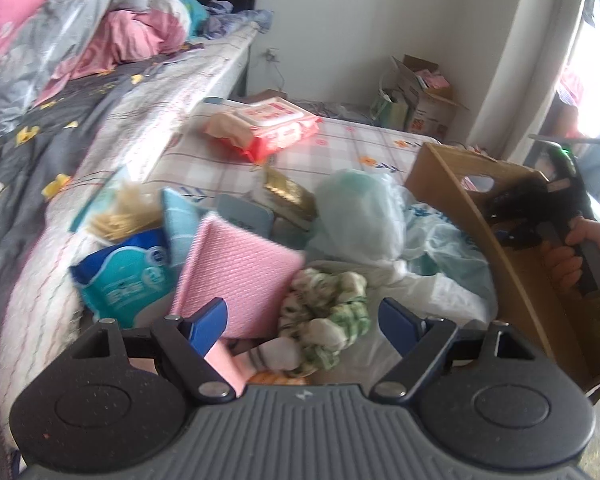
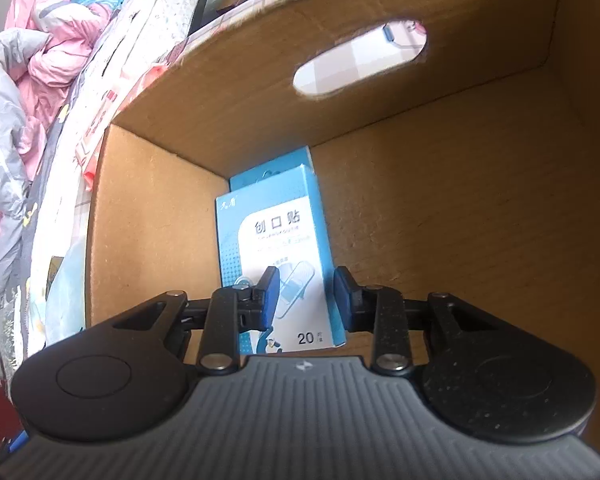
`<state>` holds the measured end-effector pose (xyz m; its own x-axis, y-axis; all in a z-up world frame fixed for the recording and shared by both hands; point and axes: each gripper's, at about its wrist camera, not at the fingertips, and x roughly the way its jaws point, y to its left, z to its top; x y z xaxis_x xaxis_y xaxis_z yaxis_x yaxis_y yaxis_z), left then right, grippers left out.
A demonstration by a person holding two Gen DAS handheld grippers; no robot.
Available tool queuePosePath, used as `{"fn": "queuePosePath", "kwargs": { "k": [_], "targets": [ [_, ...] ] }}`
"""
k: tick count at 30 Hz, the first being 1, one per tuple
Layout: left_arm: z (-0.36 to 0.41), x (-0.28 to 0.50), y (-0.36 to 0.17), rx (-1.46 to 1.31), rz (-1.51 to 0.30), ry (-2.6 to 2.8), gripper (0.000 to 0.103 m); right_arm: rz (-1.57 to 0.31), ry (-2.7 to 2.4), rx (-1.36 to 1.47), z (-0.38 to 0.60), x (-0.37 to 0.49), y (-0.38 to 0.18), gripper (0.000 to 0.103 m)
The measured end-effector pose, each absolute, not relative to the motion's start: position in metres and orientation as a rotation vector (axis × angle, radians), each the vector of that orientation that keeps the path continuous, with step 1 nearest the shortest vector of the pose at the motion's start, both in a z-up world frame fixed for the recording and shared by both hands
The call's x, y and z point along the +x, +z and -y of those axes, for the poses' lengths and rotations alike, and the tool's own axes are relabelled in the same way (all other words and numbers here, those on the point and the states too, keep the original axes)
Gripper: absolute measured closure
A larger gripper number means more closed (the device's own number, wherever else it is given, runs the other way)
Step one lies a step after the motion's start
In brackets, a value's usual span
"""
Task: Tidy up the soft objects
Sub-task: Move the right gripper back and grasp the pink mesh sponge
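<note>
Soft objects [image 1: 324, 312] lie heaped on the checked mattress [image 1: 352, 140] beside the bed [image 1: 60, 120], against the cardboard box [image 1: 460, 216]. Left claw [image 1: 302, 312] gapes wide, empty, over them. Right claw [image 2: 306, 300], slightly parted, grips nothing above a blue plaster box [image 2: 276, 232].

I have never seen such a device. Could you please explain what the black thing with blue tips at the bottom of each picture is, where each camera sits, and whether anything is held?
Each black thing is a hand-held gripper, with a camera looking along its blue fingers. The left gripper hangs open over a pile: a pink cloth, a green scrunchie and a blue packet. It holds nothing. The other picture looks into the cardboard box. The right gripper is there, over a blue plaster box on the floor of the box; its pads seem clear of it.
</note>
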<state>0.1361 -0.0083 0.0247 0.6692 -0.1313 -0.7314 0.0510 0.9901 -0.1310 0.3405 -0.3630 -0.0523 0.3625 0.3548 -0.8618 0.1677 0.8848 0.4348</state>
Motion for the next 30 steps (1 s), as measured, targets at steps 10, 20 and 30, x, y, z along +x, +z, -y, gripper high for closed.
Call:
{"fn": "queuePosePath", "kwargs": {
  "k": [10,20,30],
  "targets": [
    [-0.036,0.107,0.034,-0.147,-0.751,-0.064,0.014,-1.036,0.079,0.447,0.381,0.309,0.013,0.056],
    [-0.053,0.107,0.026,-0.162,-0.729,-0.099,0.018,-0.917,0.345,0.459,0.319,0.245,0.088,0.056],
    [-0.053,0.171,0.0,-0.087,-0.793,-0.145,0.033,-1.129,0.601,0.603,0.202,0.235,0.061,0.056]
  ]
}}
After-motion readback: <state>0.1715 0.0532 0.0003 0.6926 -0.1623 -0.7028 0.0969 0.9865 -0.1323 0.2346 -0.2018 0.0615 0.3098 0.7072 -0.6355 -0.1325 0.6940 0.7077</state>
